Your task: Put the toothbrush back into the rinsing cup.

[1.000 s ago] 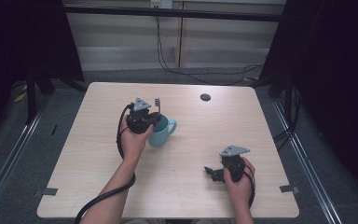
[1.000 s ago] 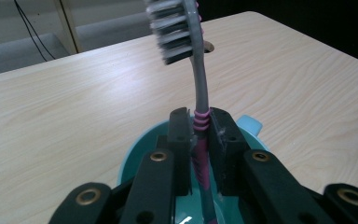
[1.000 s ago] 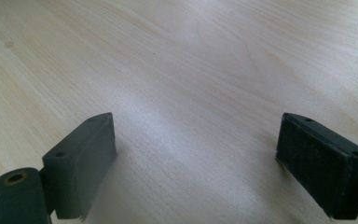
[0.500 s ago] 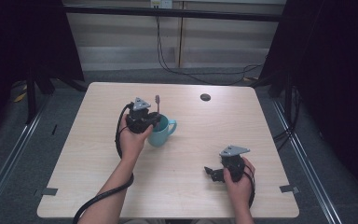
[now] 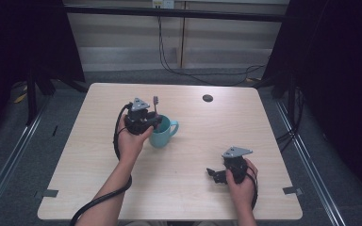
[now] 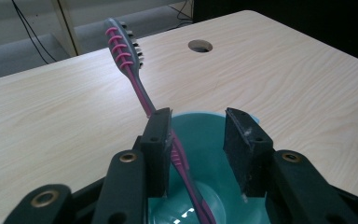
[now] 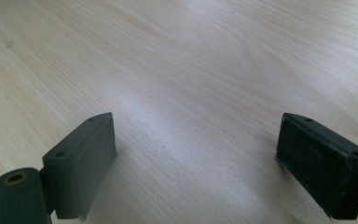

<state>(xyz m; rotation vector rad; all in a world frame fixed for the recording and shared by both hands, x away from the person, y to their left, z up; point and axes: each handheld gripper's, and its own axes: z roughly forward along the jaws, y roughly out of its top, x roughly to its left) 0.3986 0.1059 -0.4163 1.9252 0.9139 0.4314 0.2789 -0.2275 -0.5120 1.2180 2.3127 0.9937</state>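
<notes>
High view: table (image 5: 179, 188) evenly lit from above, surroundings left and right near black; soft, slightly grainy, short shadows. Left gripper view: sharp mid-distance, jaws at the bottom edge softly blurred; white glints inside the teal mug (image 6: 200, 140). Right gripper view: pale glare patch on the wood, jaws slightly soft.

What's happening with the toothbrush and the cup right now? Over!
Left tongs just opening over teal cup, toothbrush let go, leaning inside cup. Right tongs open, empty, low over table. Nothing in the way.
</notes>
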